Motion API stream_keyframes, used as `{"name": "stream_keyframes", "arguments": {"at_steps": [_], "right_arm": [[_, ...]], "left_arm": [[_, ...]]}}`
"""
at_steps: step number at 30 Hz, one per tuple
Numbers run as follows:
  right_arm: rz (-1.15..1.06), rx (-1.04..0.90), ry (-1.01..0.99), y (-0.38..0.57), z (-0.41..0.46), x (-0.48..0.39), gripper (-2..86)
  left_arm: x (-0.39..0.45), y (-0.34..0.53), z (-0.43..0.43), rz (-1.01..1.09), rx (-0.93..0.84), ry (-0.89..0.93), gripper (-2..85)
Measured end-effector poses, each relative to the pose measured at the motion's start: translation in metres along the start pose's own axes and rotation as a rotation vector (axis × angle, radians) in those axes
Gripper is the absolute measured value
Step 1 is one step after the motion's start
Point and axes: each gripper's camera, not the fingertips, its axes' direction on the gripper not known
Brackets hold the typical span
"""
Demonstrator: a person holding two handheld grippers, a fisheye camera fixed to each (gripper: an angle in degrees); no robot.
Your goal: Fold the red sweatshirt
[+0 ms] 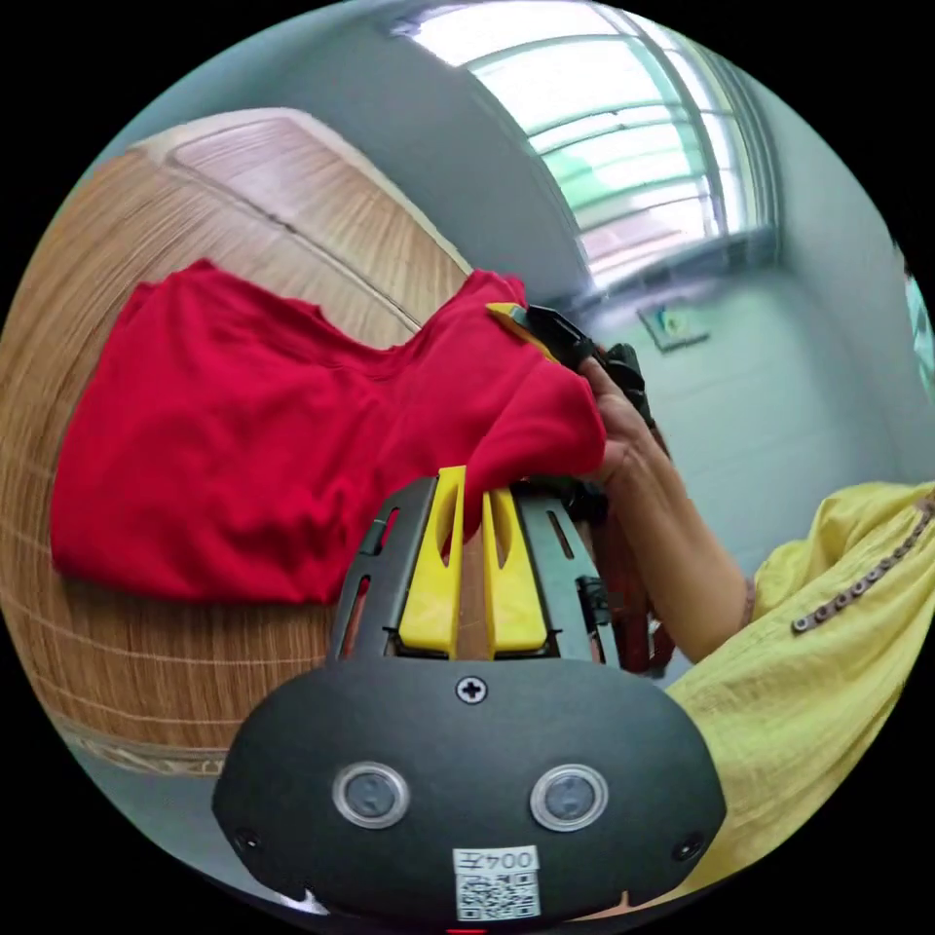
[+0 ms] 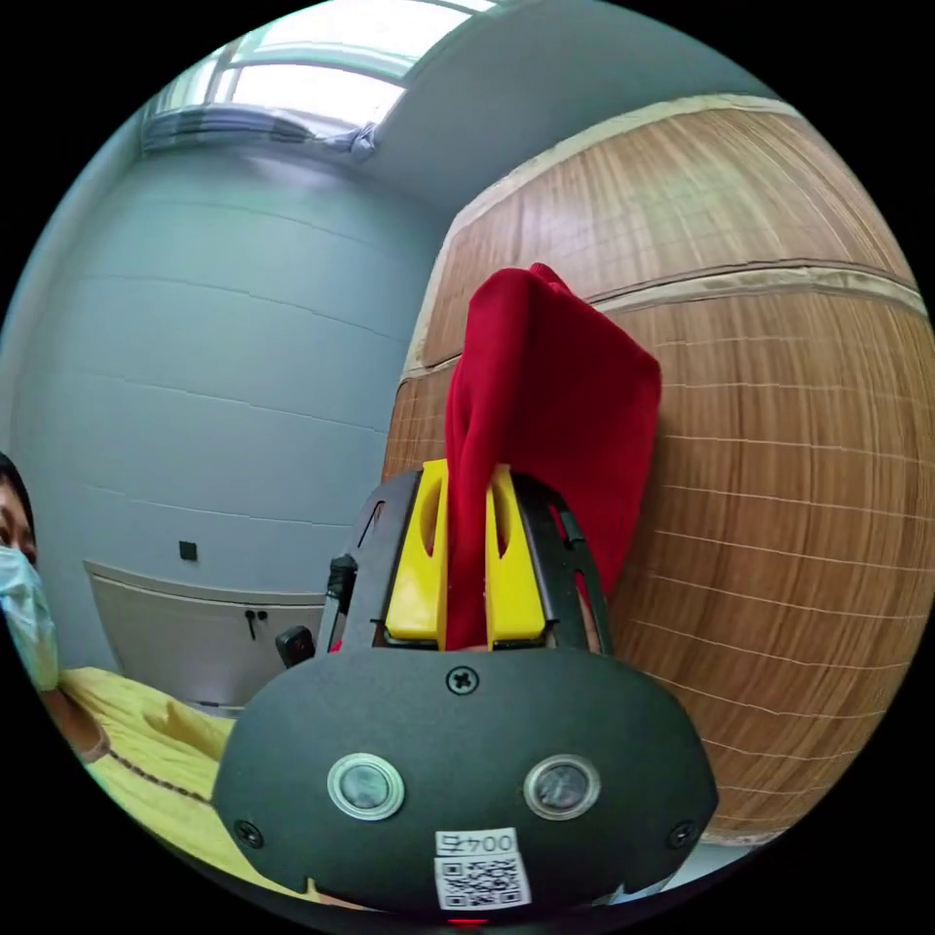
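Note:
The red sweatshirt (image 1: 243,438) lies spread on a woven bamboo mat (image 1: 146,672), with one end lifted toward me. My left gripper (image 1: 474,482) has its yellow jaws close together, pinching the sweatshirt's raised edge at their tips. A little further along that edge, the right gripper (image 1: 521,319) grips the cloth, held by a person's hand (image 1: 623,429). In the right gripper view, the right gripper (image 2: 467,477) is shut on a bunched fold of the sweatshirt (image 2: 555,390), which rises from the jaws in front of the mat (image 2: 779,487).
A person in a yellow top (image 1: 828,633) stands close beside the mat. Behind are a pale grey wall, a bright window (image 1: 623,127) and a low white cabinet (image 2: 195,623). The mat's bordered edge (image 1: 127,755) runs near my left gripper's body.

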Motion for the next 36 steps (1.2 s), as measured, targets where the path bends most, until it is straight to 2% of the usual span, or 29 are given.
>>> {"name": "stream_keyframes", "arguments": {"at_steps": [5, 8, 16, 20, 23, 27, 30, 32, 36], "right_arm": [[-0.028, -0.044, 0.088, 0.005, 0.127, -0.055, 6.5], [-0.032, -0.089, 0.124, 0.009, 0.191, -0.071, 6.4], [-0.073, -0.115, 0.252, 0.028, 0.293, -0.116, 6.6], [-0.099, -0.221, 0.298, 0.029, 0.351, -0.120, 8.1], [-0.152, -0.251, 0.191, 0.023, 0.358, -0.133, 8.6], [-0.307, -0.213, 0.213, 0.032, 0.314, -0.156, 10.0], [-0.378, -0.225, 0.306, 0.078, 0.261, -0.147, 10.9], [-0.422, -0.267, 0.451, 0.134, 0.235, -0.132, 11.2], [-0.414, -0.365, 0.550, 0.208, 0.241, -0.109, 12.9]], "left_arm": [[-0.125, 0.023, -0.054, -0.283, 0.156, 0.150, 0.7], [-0.172, 0.042, -0.070, -0.386, 0.223, 0.187, 0.7], [-0.246, 0.075, -0.092, -0.515, 0.322, 0.252, 1.0], [-0.279, 0.089, -0.090, -0.583, 0.319, 0.229, 2.1], [-0.297, 0.098, -0.089, -0.611, 0.333, 0.257, 3.6], [-0.300, 0.098, -0.093, -0.579, 0.317, 0.250, 5.1], [-0.297, 0.096, -0.102, -0.546, 0.316, 0.240, 6.8], [-0.296, 0.093, -0.109, -0.520, 0.314, 0.217, 8.1], [-0.298, 0.091, -0.117, -0.522, 0.344, 0.180, 8.9]]}}
